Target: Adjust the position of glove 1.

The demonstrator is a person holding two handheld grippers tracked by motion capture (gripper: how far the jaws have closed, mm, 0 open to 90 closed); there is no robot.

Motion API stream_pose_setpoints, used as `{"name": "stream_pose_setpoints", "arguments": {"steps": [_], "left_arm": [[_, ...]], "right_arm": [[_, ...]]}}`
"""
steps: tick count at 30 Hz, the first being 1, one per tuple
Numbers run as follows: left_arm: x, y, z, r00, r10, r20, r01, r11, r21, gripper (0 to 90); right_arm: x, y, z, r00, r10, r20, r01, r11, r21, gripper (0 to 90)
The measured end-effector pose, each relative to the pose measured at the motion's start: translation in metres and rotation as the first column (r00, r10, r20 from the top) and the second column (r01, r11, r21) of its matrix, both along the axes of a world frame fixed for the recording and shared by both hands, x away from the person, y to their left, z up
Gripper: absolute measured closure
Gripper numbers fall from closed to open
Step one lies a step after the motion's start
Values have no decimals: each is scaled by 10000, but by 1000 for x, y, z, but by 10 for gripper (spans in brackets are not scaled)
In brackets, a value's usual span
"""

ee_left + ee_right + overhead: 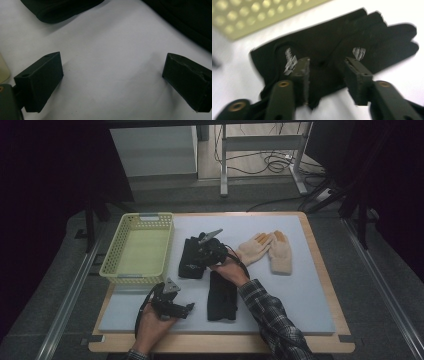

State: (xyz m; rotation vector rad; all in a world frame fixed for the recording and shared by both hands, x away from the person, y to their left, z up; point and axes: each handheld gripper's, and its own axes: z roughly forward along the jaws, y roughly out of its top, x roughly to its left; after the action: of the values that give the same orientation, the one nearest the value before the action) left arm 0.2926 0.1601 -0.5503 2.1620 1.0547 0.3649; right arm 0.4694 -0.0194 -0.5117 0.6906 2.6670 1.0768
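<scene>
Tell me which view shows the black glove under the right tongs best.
The right gripper view: the black glove lies flat there, fingers and cuff visible, between the open right tongs. The high view shows it small, partly covered by the tongs. The left gripper view has dark fabric at its top edge; which glove, I cannot tell.

A: What's on the desk [320,270] w/ the grey mat [305,305]?
B: Yellow basket [112,260] at left edge, empty. Pair of beige gloves [270,251] at right, orange fingertips, lying side by side & touching.
A: Beyond the desk?
B: Cables [272,164] on floor, metal frame legs [224,165].
</scene>
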Motion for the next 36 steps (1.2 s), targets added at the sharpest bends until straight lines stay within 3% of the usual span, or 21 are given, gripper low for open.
{"name": "stream_pose_setpoints", "arguments": {"steps": [5,7,8,10,11,12,13,14,15,20,28,36], "left_arm": [[0,0,0,10000,-10,3,10,10000,11,32],[0,0,0,10000,-11,1,11,10000,12,32],[0,0,0,10000,-11,1,11,10000,12,32],[0,0,0,10000,-10,-1,10,10000,15,32],[0,0,0,10000,-8,-5,8,10000,15,32],[0,0,0,10000,-8,-5,8,10000,15,32],[0,0,0,10000,18,4,-18,10000,-18,32],[0,0,0,10000,18,4,-18,10000,-18,32],[0,0,0,10000,28,4,-28,10000,-27,32],[0,0,0,10000,27,4,-27,10000,-26,32],[0,0,0,10000,-10,-3,10,10000,19,32],[0,0,0,10000,-8,4,8,10000,38,32]], "right_arm": [[12,15,-6,9998,-155,93,155,9999,-27,391],[19,22,-12,9993,-358,-135,355,9991,-220,387],[23,22,-17,9980,-411,-479,403,9990,-182,427],[25,20,-17,9971,-412,-639,412,9991,-22,472],[26,17,-17,9964,-409,-738,413,9991,43,591],[26,17,-17,9964,-409,-738,413,9991,43,591],[26,14,-16,9960,-562,-696,556,9984,-105,749],[26,14,-16,9960,-562,-696,556,9984,-105,749],[25,12,-16,9955,-502,-807,499,9987,-57,833],[22,12,-16,9958,-609,-688,611,9981,9,866],[15,2,0,9964,-672,-518,696,9965,473,869],[-8,-13,30,9981,-446,-415,494,9912,1228,869]]}}
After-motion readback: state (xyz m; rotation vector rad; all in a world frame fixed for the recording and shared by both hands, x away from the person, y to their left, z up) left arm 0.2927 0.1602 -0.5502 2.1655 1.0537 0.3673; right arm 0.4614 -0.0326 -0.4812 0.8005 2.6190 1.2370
